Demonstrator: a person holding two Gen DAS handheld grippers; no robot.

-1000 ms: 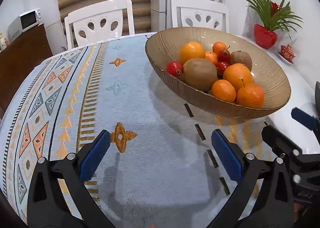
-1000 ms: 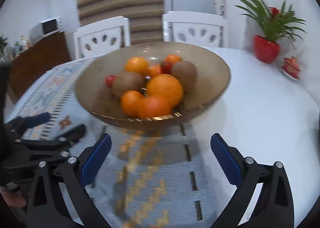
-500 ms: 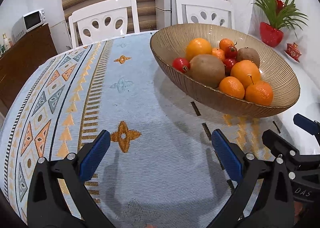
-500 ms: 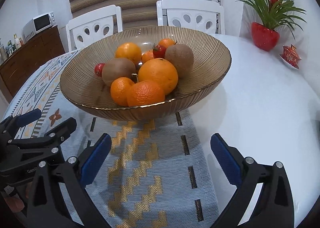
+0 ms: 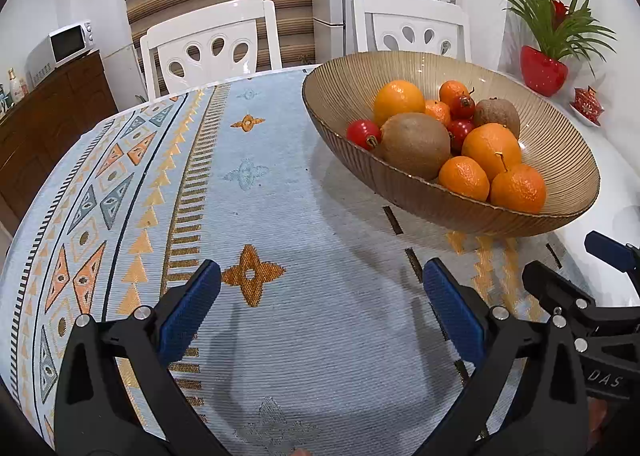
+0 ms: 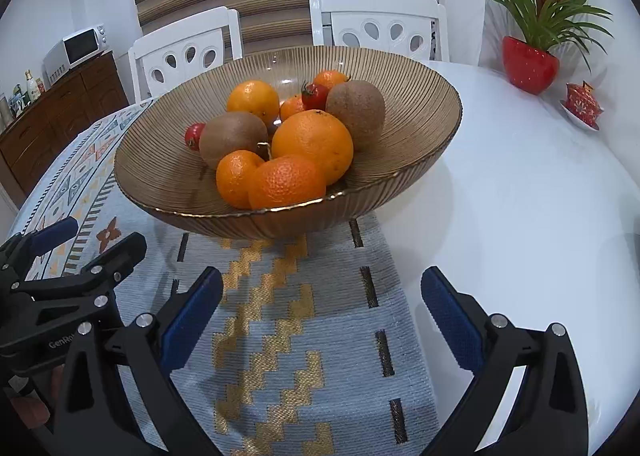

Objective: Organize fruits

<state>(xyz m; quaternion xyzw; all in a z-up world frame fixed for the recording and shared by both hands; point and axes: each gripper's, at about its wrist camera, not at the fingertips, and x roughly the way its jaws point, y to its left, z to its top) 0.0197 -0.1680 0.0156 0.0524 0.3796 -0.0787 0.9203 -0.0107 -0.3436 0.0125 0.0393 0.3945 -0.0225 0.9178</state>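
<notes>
Brown bowl on bench, full of fruit: oranges, kiwis, small red fruits. Left gripper wide open, empty. Right gripper wide open, empty, near bowl.

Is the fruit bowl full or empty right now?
Partly full. The bowl holds a pile of oranges, kiwis and small red fruits at its middle; its ribbed inner walls show bare.

Amber ribbed bowl — oranges orange, kiwis brown; pale-blue runner, gold-orange geometric motifs.
</notes>
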